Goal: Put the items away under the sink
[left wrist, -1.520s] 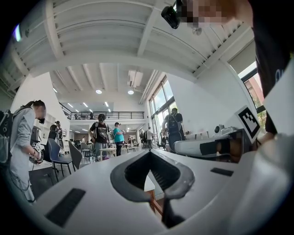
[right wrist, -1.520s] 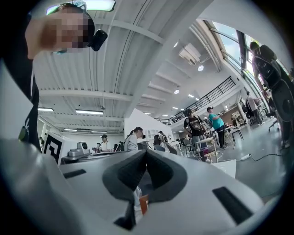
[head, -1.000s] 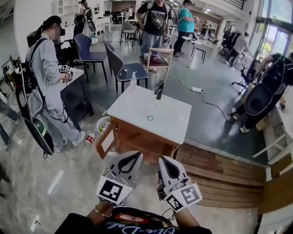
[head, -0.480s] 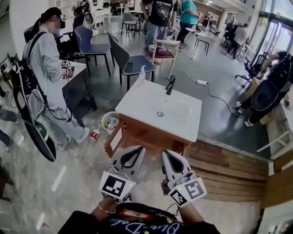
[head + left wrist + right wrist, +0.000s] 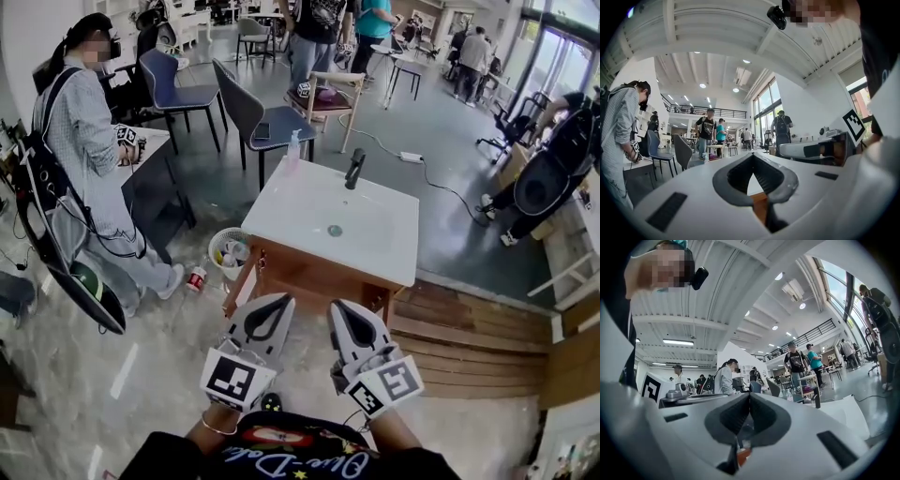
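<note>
The sink unit stands ahead in the head view, with a white top (image 5: 375, 246), a black faucet (image 5: 354, 169) and a wooden cabinet (image 5: 309, 281) below. Its left door (image 5: 240, 286) hangs open. On the top's far corner stands a clear soap bottle (image 5: 294, 148). A round basket (image 5: 225, 251) with several small items sits on the floor left of the cabinet, and a red and white can (image 5: 196, 277) lies beside it. My left gripper (image 5: 279, 300) (image 5: 753, 155) and right gripper (image 5: 336, 306) (image 5: 749, 393) are side by side, short of the cabinet. Both are shut and hold nothing.
A person in a grey shirt (image 5: 80, 141) stands at the left beside a dark table (image 5: 155, 183). Grey chairs (image 5: 248, 117) and more people are behind the sink. A low wooden platform (image 5: 469, 347) lies to the right. A cable (image 5: 441, 192) runs across the floor.
The sink unit has come nearer and sits more central in the head view. Both grippers stay shut, side by side, low in the frame.
</note>
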Demonstrator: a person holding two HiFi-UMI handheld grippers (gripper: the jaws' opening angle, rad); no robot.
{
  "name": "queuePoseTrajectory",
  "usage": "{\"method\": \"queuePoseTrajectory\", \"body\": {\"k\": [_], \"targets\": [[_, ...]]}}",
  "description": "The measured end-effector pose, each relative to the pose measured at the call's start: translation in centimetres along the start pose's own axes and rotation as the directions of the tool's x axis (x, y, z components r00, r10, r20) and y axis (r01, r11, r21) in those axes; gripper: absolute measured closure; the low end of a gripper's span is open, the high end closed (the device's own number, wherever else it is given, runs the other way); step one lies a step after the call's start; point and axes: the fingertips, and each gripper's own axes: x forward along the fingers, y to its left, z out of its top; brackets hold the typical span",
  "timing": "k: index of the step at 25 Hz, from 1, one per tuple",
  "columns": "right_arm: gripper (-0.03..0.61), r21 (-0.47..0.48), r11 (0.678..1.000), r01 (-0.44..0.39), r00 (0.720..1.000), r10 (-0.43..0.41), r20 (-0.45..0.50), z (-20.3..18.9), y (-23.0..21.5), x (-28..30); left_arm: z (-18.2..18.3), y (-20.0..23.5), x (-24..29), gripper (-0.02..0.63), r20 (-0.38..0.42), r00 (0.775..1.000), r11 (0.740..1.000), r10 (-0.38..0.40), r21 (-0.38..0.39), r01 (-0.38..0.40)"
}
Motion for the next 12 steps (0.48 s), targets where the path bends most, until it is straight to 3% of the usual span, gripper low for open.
{"method": "queuePoseTrajectory", "body": {"k": [12], "targets": [[0.571, -0.048, 0.998, 0.036, 0.999, -0.037, -0.037, -0.1, 1.1, 2.3, -0.4, 3.0, -0.5, 0.606, 0.028, 0.999, 0.999, -0.027, -0.025, 0.028]]}}
